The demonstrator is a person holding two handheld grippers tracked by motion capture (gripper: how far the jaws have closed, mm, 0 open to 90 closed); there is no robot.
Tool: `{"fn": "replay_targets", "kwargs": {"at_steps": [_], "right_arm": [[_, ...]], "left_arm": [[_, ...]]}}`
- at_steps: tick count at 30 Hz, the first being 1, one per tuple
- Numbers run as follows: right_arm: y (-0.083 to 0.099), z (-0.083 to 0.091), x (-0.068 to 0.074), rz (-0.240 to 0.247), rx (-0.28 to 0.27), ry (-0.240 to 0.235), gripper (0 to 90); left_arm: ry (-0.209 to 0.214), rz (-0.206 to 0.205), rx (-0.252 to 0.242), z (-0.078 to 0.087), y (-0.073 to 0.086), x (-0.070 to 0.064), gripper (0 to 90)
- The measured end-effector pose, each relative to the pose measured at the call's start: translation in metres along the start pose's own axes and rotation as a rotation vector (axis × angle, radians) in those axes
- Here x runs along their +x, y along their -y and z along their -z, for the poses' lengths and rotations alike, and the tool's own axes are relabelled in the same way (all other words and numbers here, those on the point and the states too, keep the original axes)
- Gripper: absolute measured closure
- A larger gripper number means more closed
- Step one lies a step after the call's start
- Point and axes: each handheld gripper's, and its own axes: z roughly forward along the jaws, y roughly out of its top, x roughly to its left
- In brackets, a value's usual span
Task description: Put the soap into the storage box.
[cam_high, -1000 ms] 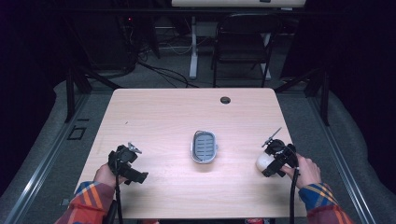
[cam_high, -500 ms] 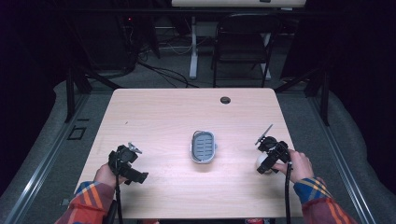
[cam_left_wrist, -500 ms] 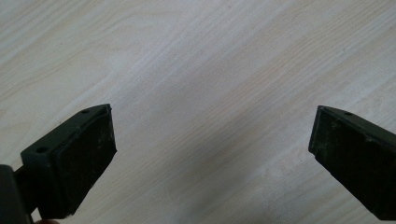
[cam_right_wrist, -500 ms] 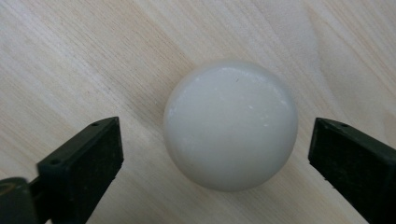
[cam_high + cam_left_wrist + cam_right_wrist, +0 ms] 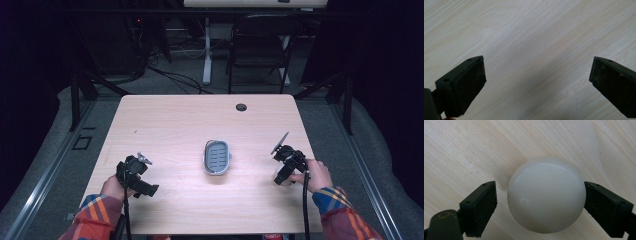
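Table (image 5: 175,125), pale wood, high view: grey oval soap dish (image 5: 217,157) sits mid-table; right gripper (image 5: 281,176) has shifted left/nearer vs a sec ago, left gripper (image 5: 141,188) unmoved near-left. Left gripper view: released, jaws wide over bare wood. Right gripper view: round white soap bar (image 5: 546,195) between open jaws, right pad touching, left gap — prob. closing next, then to dish.

Smooth glossy white soap (image 5: 546,195) on matt pale wood-grain table (image 5: 175,120).

Light wooden table (image 5: 175,125), grey ridged dish (image 5: 217,157) at centre, white rounded object (image 5: 546,195) near right edge
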Motion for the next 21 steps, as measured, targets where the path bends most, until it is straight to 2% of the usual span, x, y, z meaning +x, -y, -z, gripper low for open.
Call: {"fn": "replay_targets", "kwargs": {"at_steps": [2, 5, 8, 11, 19, 20, 21], "right_arm": [[-0.0021, 0.0022, -0.0010, 0.009, 0.035, 0.001, 14.3], [-0.0024, 0.0004, -0.0005, -0.001, 0.029, 0.003, 15.1], [-0.0039, 0.0007, -0.0014, 0.007, 0.057, 0.007, 15.0], [-0.0031, -0.0001, -0.0009, -0.009, 0.044, 0.009, 16.5], [-0.0031, -0.0019, -0.0020, -0.032, 0.055, 0.022, 23.4], [-0.0019, -0.0049, -0.0018, -0.044, 0.032, 0.024, 24.0], [-0.0019, -0.0049, -0.0018, -0.044, 0.032, 0.024, 24.0]], "left_arm": [[0.000, -0.001, 0.001, 0.0001, 0.0000, 0.0001, 0.5], [0.000, -0.001, 0.000, 0.0002, 0.0001, 0.0002, 0.5], [0.000, -0.002, 0.001, 0.0003, 0.0001, 0.0001, 0.5], [-0.001, -0.003, 0.000, 0.0002, 0.0000, 0.0000, 0.5], [-0.001, -0.004, 0.001, 0.0002, 0.0000, 0.0000, 0.6], [-0.001, -0.003, 0.000, 0.0002, 0.0000, -0.0001, 0.6], [-0.001, -0.003, 0.000, 0.0002, 0.0000, -0.0001, 0.6]]}}
